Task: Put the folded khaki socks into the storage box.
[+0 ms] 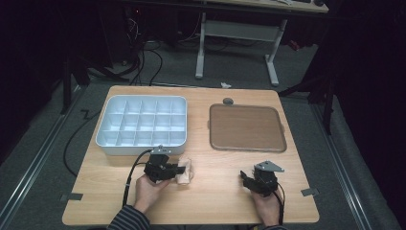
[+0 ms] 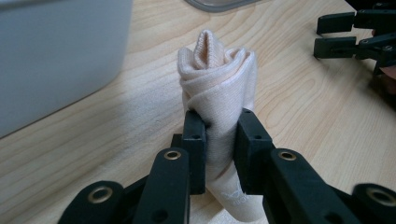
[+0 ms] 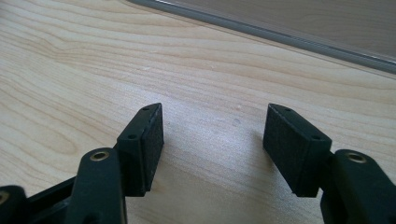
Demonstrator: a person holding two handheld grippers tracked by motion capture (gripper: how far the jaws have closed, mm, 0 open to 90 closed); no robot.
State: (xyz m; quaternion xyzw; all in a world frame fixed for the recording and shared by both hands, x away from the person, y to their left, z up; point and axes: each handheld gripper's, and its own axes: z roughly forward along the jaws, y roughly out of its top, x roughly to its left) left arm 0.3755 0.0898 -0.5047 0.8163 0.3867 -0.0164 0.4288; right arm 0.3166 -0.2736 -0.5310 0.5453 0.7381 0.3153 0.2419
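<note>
Left gripper view: unreadable pale mark low on pinched rolled cloth (image 2: 219,84).

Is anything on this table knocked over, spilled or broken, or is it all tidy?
Nothing stands out. The white divided box and the brown tray sit square on the table. The rolled cream cloth is pinched neatly in the left gripper; the right gripper is open over bare wood.

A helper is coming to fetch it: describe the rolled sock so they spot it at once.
Find the white divided bin at the wooden table's left. In front of it lies the sock, clamped in the left gripper. It is the table's one soft, cream, rolled thing.
</note>
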